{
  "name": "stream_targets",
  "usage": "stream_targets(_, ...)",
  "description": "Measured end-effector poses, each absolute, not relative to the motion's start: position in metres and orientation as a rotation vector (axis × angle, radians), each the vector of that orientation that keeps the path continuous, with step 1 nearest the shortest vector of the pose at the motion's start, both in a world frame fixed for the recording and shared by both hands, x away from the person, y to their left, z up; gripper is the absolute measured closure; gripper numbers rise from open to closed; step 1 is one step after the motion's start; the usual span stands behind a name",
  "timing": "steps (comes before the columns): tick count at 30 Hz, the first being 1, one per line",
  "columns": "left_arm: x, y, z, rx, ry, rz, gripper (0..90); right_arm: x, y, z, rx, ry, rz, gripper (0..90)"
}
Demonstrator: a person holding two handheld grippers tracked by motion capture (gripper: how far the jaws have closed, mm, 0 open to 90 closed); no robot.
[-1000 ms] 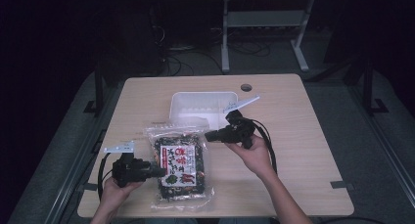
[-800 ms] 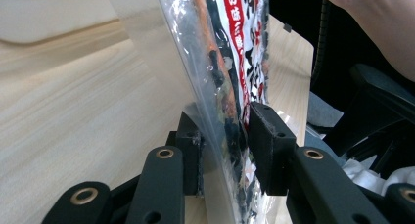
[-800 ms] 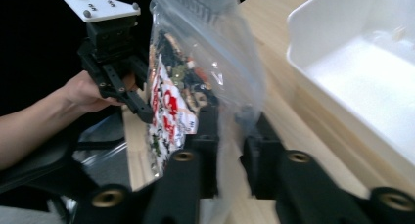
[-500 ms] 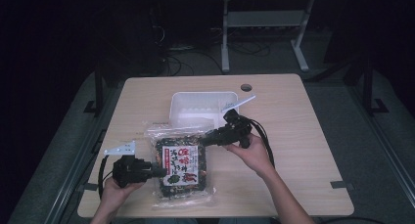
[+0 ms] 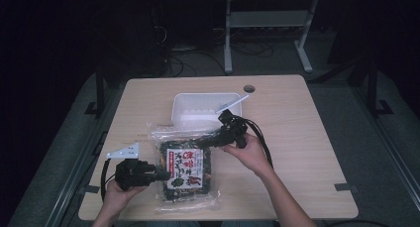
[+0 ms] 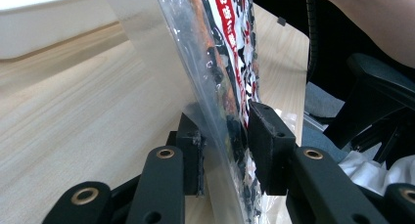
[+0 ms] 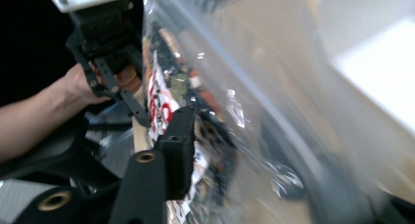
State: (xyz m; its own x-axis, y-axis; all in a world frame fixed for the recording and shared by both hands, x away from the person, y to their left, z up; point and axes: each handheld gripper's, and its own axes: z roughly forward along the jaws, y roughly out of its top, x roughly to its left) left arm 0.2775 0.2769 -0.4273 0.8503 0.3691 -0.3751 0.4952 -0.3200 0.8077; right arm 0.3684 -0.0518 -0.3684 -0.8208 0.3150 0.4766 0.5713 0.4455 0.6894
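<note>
A clear snack bag (image 5: 184,168) with a red and white label and dark contents lies near the table's front, just ahead of a white plastic tray (image 5: 183,108). My left gripper (image 5: 166,175) comes from the left and is shut on the bag's left edge. In the left gripper view the bag (image 6: 215,48) rises between the two pads (image 6: 266,136). My right gripper (image 5: 202,142) reaches from the right and grips the bag's upper part. In the right gripper view the film (image 7: 254,87) covers one jaw.
The white tray (image 6: 44,18) stands empty just behind the bag. A round cable hole (image 5: 249,88) is at the table's back edge. Bare wood lies to the right of my right hand. A desk frame and cables stand on the dark floor behind.
The bag has shifted slightly and its upper film has bunched up. My right gripper has edged a little to the left over the bag. The left gripper has stayed at the bag's left edge.
</note>
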Motion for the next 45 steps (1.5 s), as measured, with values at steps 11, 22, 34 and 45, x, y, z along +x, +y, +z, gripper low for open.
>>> stream_targets(11, 0.278, 0.277, -0.428, 1.959, 0.667, -0.134, 59.4, 0.364, -0.053, -0.363, -0.640, -2.378, -1.303, 74.0)
stream_targets(22, 0.274, 0.288, -0.425, 1.949, 0.714, -0.034, 50.1, 0.357, -0.066, -0.352, -0.603, -2.405, -1.321, 77.1)
stream_targets(34, 0.270, 0.287, -0.426, 2.034, 0.789, 0.110, 35.2, 0.350, -0.092, -0.318, -0.661, -2.517, -1.411, 77.3)
stream_targets(45, 0.269, 0.286, -0.428, 2.075, 0.828, 0.178, 31.7, 0.348, -0.103, -0.297, -0.701, -2.555, -1.487, 77.3)
